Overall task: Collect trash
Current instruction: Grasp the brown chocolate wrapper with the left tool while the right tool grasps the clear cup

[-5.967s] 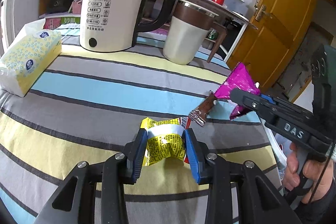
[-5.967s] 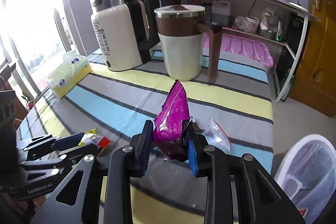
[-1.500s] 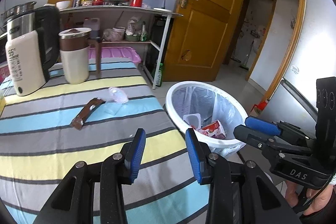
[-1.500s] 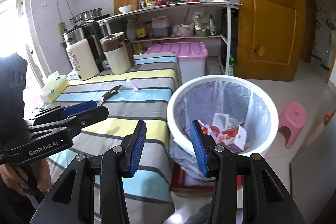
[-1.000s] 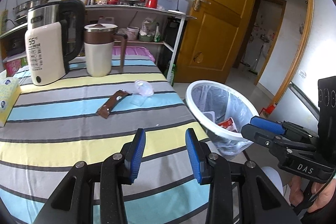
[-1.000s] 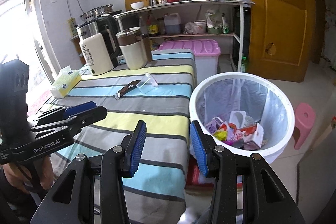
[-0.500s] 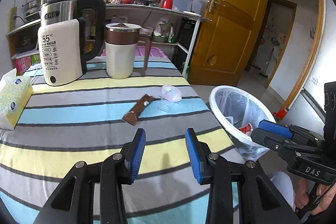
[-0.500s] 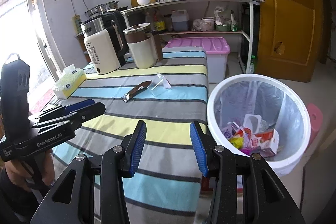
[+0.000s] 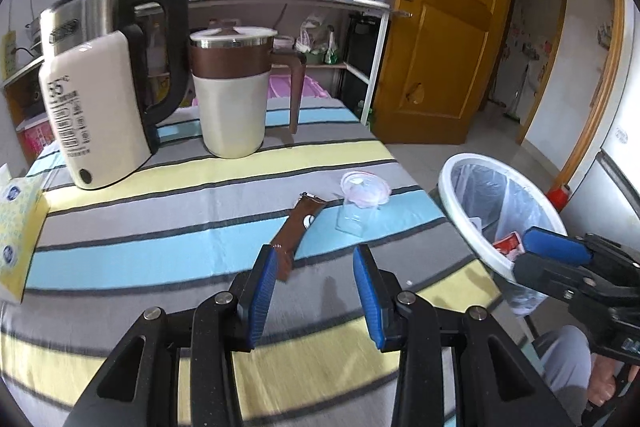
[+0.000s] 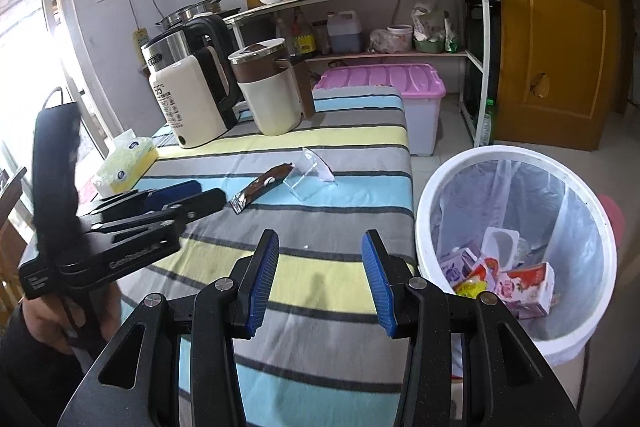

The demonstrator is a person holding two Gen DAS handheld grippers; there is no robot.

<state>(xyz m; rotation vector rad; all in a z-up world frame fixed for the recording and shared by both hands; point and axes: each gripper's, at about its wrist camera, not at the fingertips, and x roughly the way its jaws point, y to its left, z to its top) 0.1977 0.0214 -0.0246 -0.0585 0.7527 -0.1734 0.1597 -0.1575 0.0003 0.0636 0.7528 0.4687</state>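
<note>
A brown snack wrapper (image 9: 298, 227) lies on the striped tablecloth, with a clear plastic cup (image 9: 360, 201) on its side just right of it. Both also show in the right wrist view: the wrapper (image 10: 262, 187) and the cup (image 10: 310, 173). My left gripper (image 9: 316, 287) is open and empty, just short of the wrapper's near end. My right gripper (image 10: 322, 275) is open and empty over the table's near right edge, beside the white trash bin (image 10: 436, 195), which holds several wrappers and cartons.
A white kettle (image 9: 104, 99), a cream and brown jug (image 9: 234, 95) and a tissue pack (image 9: 16, 223) stand at the back and left of the table (image 9: 120, 259). The bin (image 9: 456, 171) stands on the floor at the table's right. A pink storage box (image 10: 400, 83) sits behind.
Both grippers, empty after dropping the yellow and purple wrappers, have swung back from the bin toward the table. The left has closed in on the brown wrapper.
</note>
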